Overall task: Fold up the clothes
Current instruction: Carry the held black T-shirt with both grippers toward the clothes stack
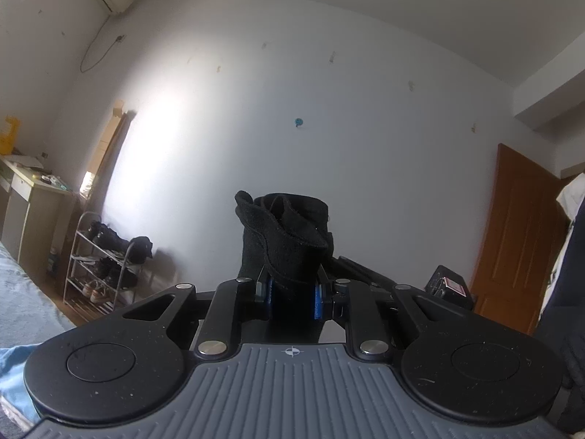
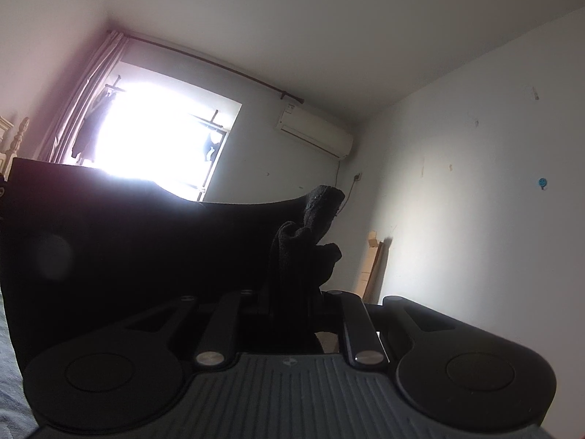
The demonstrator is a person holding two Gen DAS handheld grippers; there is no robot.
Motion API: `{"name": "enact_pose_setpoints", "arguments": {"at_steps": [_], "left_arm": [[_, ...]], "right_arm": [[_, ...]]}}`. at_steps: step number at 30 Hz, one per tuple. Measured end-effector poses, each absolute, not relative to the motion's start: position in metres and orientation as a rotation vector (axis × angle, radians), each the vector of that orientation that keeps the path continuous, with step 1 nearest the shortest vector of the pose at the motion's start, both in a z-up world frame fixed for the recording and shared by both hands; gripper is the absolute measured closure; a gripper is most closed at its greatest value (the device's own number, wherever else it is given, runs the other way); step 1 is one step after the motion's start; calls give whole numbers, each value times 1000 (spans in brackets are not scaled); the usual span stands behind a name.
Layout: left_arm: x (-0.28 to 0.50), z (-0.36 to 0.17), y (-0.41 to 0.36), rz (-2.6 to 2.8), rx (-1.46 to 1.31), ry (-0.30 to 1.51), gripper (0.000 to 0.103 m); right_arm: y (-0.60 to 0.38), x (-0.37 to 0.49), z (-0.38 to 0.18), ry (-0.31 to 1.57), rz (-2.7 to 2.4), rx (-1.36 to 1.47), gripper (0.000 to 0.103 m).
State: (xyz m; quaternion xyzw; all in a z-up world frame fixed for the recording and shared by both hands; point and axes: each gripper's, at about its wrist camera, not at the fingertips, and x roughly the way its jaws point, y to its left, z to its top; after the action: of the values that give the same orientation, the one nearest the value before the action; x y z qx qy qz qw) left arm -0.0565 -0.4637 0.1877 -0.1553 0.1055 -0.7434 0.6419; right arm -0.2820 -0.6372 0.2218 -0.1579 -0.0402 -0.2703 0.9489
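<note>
A black garment is held up in the air between both grippers. In the left wrist view my left gripper (image 1: 292,298) is shut on a bunched edge of the black garment (image 1: 283,234), which sticks up above the blue pads (image 1: 317,301). In the right wrist view my right gripper (image 2: 292,307) is shut on another bunched edge of the black garment (image 2: 120,248). From there the cloth spreads as a wide dark sheet to the left, hiding the lower part of the window. The right gripper's fingertips are hidden by the fabric.
A bed (image 1: 22,292) with grey-blue bedding lies at lower left. A shoe rack (image 1: 102,267) and a desk (image 1: 25,197) stand by the wall, a brown door (image 1: 519,234) at right. A bright window (image 2: 161,135) and an air conditioner (image 2: 314,133) show behind the cloth.
</note>
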Motion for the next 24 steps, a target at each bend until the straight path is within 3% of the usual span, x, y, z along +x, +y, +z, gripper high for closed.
{"name": "enact_pose_setpoints", "arguments": {"at_steps": [10,24], "left_arm": [[-41,168,-473,-1673,-357,299,85],[31,139,-479,-1502,-405,389,85]], "right_arm": [[-657,-267,210,-35,-517,-290,87],[-675,-177,189,84,-457,-251,87]]}}
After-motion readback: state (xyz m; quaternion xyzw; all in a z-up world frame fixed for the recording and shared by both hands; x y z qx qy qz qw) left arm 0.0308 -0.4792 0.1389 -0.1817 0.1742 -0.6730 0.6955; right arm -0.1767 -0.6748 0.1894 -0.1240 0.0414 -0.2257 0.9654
